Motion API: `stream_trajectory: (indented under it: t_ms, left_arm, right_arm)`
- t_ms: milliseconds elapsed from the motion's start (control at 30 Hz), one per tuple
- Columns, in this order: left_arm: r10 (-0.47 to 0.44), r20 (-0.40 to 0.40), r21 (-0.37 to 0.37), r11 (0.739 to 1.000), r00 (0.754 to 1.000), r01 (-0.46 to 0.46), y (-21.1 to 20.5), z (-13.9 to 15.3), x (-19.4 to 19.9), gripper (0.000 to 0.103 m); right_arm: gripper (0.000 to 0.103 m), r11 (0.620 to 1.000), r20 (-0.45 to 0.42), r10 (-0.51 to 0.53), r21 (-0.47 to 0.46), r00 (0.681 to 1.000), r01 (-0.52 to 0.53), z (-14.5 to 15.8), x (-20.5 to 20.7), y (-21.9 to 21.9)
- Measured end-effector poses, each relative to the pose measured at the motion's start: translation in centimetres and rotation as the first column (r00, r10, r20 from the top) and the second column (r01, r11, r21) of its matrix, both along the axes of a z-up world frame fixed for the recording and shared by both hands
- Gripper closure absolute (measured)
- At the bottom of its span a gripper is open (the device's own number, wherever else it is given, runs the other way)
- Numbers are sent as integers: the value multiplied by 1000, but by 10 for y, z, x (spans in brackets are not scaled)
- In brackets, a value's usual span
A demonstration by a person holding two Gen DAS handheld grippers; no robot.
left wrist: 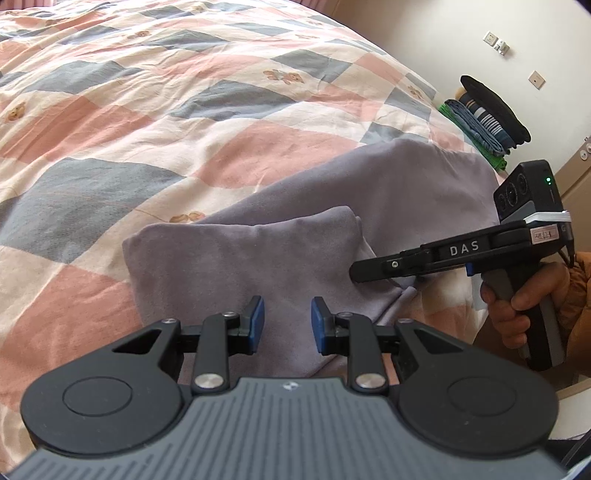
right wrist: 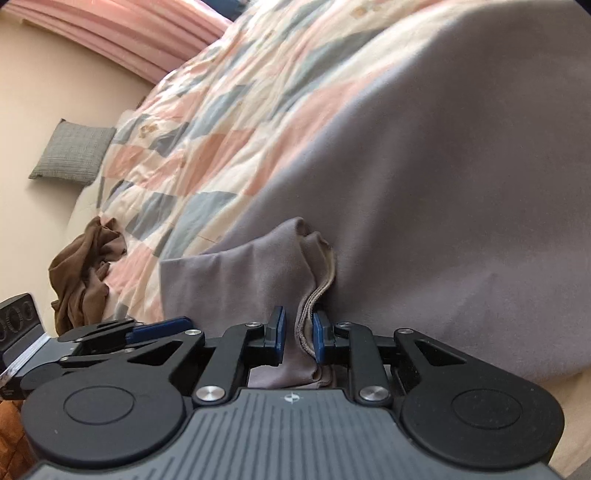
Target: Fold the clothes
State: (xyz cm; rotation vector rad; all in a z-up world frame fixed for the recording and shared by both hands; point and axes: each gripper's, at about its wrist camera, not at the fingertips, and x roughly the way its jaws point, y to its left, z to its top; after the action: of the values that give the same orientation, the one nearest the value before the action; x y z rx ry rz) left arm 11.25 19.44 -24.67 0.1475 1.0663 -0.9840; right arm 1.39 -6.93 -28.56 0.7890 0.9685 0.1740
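A lavender garment (left wrist: 258, 258) lies partly folded on the patchwork quilt (left wrist: 147, 110), with a folded flap on top toward me. My left gripper (left wrist: 288, 319) hovers open just above that flap, nothing between its blue pads. My right gripper (left wrist: 356, 275) comes in from the right, held by a hand (left wrist: 517, 306), its tip at the flap's right edge. In the right wrist view the right gripper (right wrist: 299, 332) is shut on a bunched, layered hem of the lavender garment (right wrist: 443, 184). The left gripper (right wrist: 177, 325) shows side-on at the lower left.
A stack of folded clothes (left wrist: 487, 114) sits at the bed's far right corner by the wall. A crumpled brown garment (right wrist: 85, 269) lies at the quilt's edge, with a grey cushion (right wrist: 72, 155) beyond it. Pink curtains (right wrist: 129, 29) hang behind the bed.
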Motion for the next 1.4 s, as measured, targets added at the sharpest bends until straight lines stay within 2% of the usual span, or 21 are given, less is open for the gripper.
stream_trajectory:
  t_ms: [133, 267, 433, 600, 800, 1000, 1233, 1400]
  left_arm:
    - [-42, 9, 18, 999, 999, 42, -12, 6, 1, 81]
    - [-92, 33, 33, 995, 995, 91, -33, 23, -1, 81]
    - [-141, 60, 32, 990, 988, 139, -82, 33, -7, 79]
    - [-190, 70, 32, 982, 979, 188, -146, 27, -20, 78]
    - [-254, 68, 79, 965, 965, 249, -213, 13, -37, 78]
    - [-297, 69, 107, 951, 952, 289, -256, 9, -50, 77]
    - [-353, 70, 142, 929, 933, 341, -284, 8, -56, 77]
    - [-423, 70, 182, 896, 903, 405, -285, 12, -63, 77]
  right_arm:
    - [98, 995, 60, 30, -99, 998, -24, 23, -6, 2]
    - [98, 983, 101, 22, -185, 995, -3, 49, -17, -22]
    - [98, 950, 101, -57, -300, 993, 85, 68, -42, -95]
    - [99, 915, 79, -99, -386, 992, 122, 69, -68, -170]
    - [99, 900, 70, -133, -409, 989, 150, 60, -94, -243]
    - [99, 880, 79, -201, -422, 976, 216, 61, -116, -296]
    - [99, 866, 73, -227, -441, 971, 235, 57, -128, -334]
    - [100, 861, 84, -224, -449, 971, 237, 56, -128, -345]
